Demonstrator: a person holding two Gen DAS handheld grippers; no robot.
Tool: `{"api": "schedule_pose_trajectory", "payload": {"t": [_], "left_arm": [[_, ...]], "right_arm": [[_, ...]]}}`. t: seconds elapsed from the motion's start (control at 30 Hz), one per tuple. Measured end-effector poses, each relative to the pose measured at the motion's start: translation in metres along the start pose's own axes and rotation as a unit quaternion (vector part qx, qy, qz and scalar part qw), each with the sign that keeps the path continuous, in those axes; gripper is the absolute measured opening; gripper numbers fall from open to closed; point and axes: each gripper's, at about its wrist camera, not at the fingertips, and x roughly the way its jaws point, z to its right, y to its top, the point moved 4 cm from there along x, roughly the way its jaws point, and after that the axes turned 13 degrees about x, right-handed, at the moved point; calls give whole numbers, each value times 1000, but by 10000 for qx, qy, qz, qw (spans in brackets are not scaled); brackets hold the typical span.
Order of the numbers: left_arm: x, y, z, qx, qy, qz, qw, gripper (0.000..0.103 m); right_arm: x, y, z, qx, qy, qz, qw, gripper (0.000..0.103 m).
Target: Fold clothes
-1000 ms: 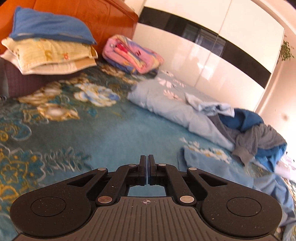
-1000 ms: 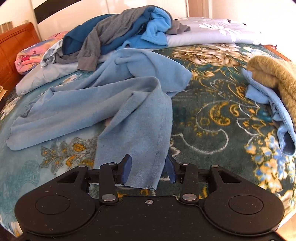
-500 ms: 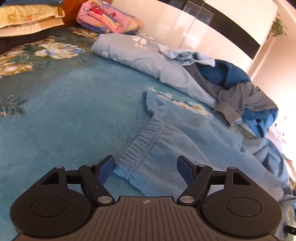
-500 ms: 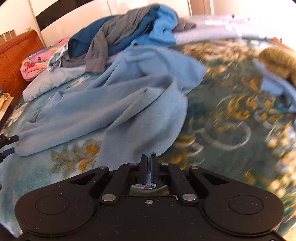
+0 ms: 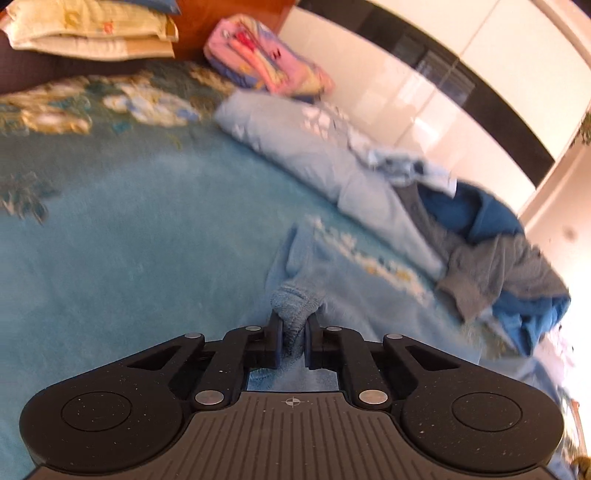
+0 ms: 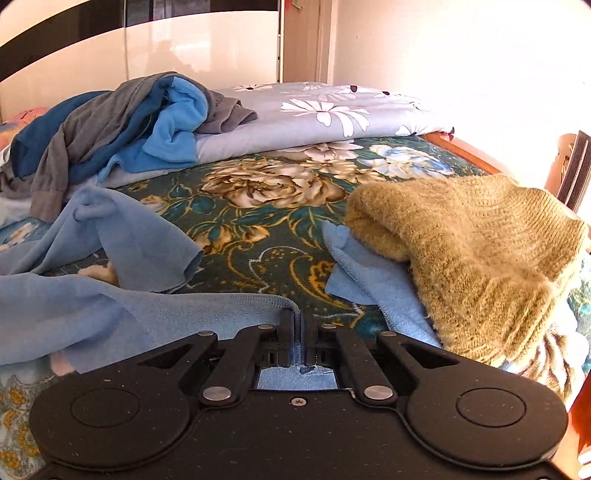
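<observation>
Left wrist view blurred; the light blue fleece trousers [image 5: 354, 295] run out of frame behind both tools. Floral teal bedspread [image 5: 110, 266], glossy white wardrobe [image 5: 424, 92] beyond. Left gripper [image 5: 294, 332] closing, pads pinching the bunched ribbed waistband; right gripper [image 6: 299, 332] clenched on the stitched hem [image 6: 221, 299]. Trousers sprawl rumpled across the bed.

1. Left wrist view: motion blur softens the bed [image 5: 110, 258] and the clothes pile [image 5: 491, 258]; garments there cannot be told apart.
2. The stacked pillows [image 5: 92, 33] are cut off by the top edge.
3. Right wrist view: the light blue garment [image 6: 110, 310] runs under the gripper body, its lower part hidden.
4. The tan knit sweater [image 6: 480, 258] covers most of a blue cloth [image 6: 369, 280].
</observation>
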Motion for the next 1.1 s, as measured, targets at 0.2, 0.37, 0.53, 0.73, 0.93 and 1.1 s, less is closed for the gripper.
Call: {"api": "schedule_pose_trajectory", "payload": {"t": [0.2, 0.37, 0.53, 0.73, 0.93, 1.1], "left_arm": [[-60, 34, -47, -57, 438, 597, 9972, 7], [-110, 32, -110, -117, 785, 578, 9952, 7], [-116, 15, -147, -178, 675, 102, 9975, 8], [-114, 18, -139, -30, 463, 141, 9988, 14], [-114, 34, -126, 620, 333, 168, 9974, 49], [-118, 56, -114, 1372, 99, 344, 9899, 75]], "right_arm": [[-17, -7, -42, -337, 455, -12, 9984, 3], [-22, -28, -96, -680, 933, -181, 9931, 3], [-11, -45, -135, -1005, 917, -370, 9900, 3], [12, -45, -123, -787, 735, -631, 9922, 2], [17, -45, -108, -510, 817, -823, 9919, 4], [2, -33, -84, -392, 1252, -704, 9889, 19]]}}
